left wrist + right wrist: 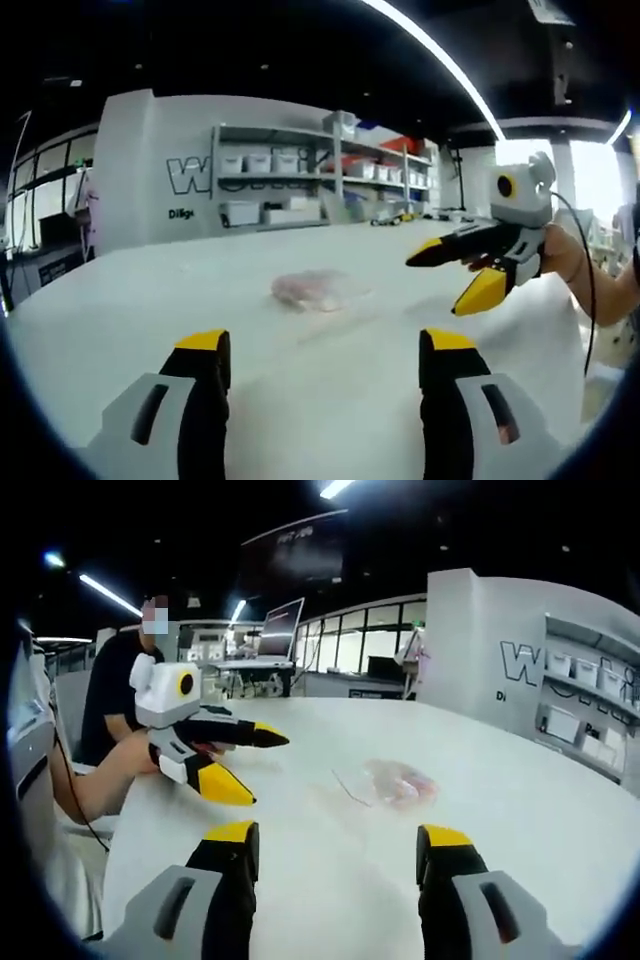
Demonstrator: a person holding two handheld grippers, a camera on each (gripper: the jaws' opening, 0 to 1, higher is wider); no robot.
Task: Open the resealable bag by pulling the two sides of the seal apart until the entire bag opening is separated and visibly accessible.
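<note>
— Both grippers, left gripper (325, 350) and right gripper (340, 845), are being held wide, empty, low in frame.

— Mid-frame, the resealable bag (318, 290) is being left flat on the white table (300, 400), unobstructed; shelves (300, 175) are being seen behind.

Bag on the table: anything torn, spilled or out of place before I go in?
Nothing stands out. The resealable bag lies flat on the white table, with pinkish contents inside and nothing spilled. Both grippers, left and right, are open and clear of it.
</note>
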